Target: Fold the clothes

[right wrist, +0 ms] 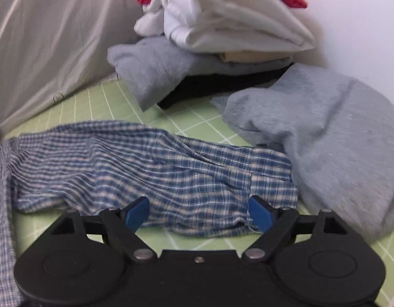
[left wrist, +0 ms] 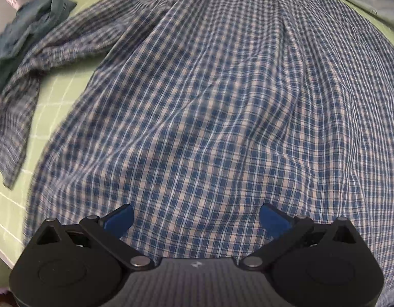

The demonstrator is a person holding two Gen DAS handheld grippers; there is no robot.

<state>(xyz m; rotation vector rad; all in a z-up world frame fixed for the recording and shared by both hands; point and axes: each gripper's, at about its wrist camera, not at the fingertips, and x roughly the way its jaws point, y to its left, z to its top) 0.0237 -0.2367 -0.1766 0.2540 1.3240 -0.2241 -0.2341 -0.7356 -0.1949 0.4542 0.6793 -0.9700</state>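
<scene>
Plaid shirt (left wrist: 209, 107) lies spread on the green mat (left wrist: 66, 94), body filling the left wrist view. Right gripper (right wrist: 199, 215), jaws wide apart w/ nothing clamped, hovers just short of the sleeve (right wrist: 158, 168); sleeve's long axis runs left-right across the jaws, cuff end at right beside a grey garment (right wrist: 324, 138). Left gripper (left wrist: 197, 220) (also apart, empty) points down over the body. Right hand is nearer the sleeve, so prob. grabs it.
</scene>
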